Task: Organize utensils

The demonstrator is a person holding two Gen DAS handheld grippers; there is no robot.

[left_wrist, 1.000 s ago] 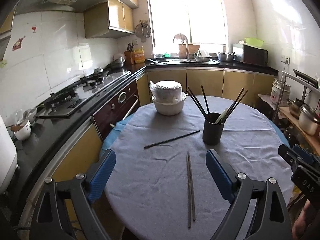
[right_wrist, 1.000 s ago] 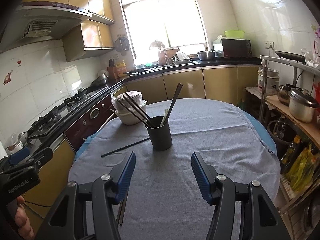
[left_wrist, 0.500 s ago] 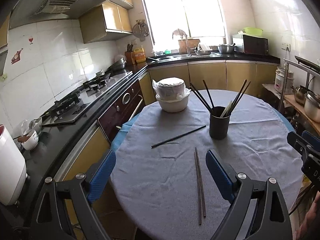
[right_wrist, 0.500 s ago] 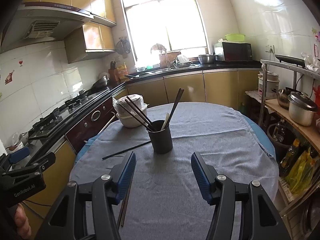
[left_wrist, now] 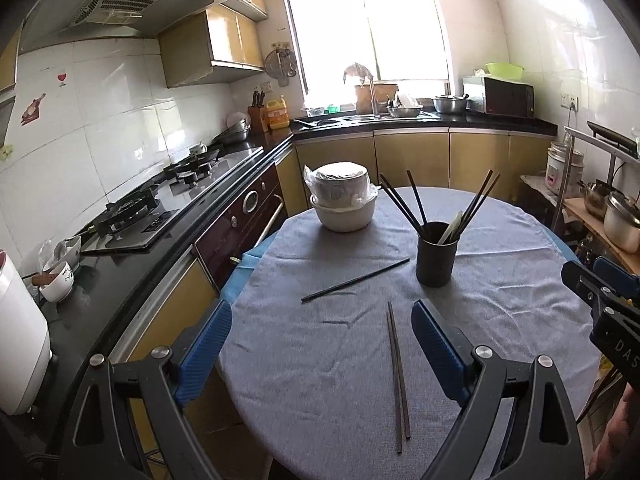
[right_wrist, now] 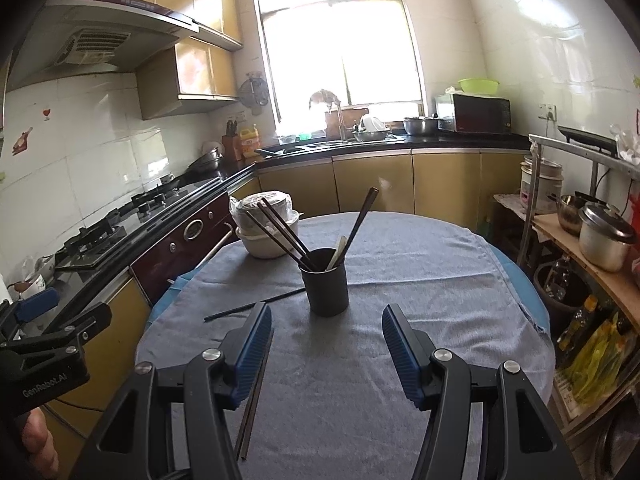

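A round table under a grey-blue woven cloth [left_wrist: 340, 360] fills the middle of the kitchen, with a black countertop and gas hob [left_wrist: 132, 208] running along its left side. Toward the far left of the table sits a white ceramic pot with a plastic-wrapped bowl stacked on it [left_wrist: 342, 200].

The left gripper [left_wrist: 322, 344] hovers over the near edge of the table, its blue-padded jaws spread wide with nothing between the pads. The right gripper [right_wrist: 326, 344] hangs just to its right, jaws parted about halfway and likewise empty, pointed at the holder.

A black cylindrical utensil holder [left_wrist: 437, 254] stands upright right of the table's centre, holding several dark chopsticks that fan outward and a pale spoon [left_wrist: 450, 228].

A pair of brown wooden chopsticks [left_wrist: 398, 376] lies side by side on the cloth near the front, running near to far, between the left gripper's fingers in its view and just beside the right gripper's left finger [right_wrist: 252, 348] in the other view. A single black chopstick [left_wrist: 356, 280] lies slantwise on the cloth, left of the holder, apart from it and from the brown pair.
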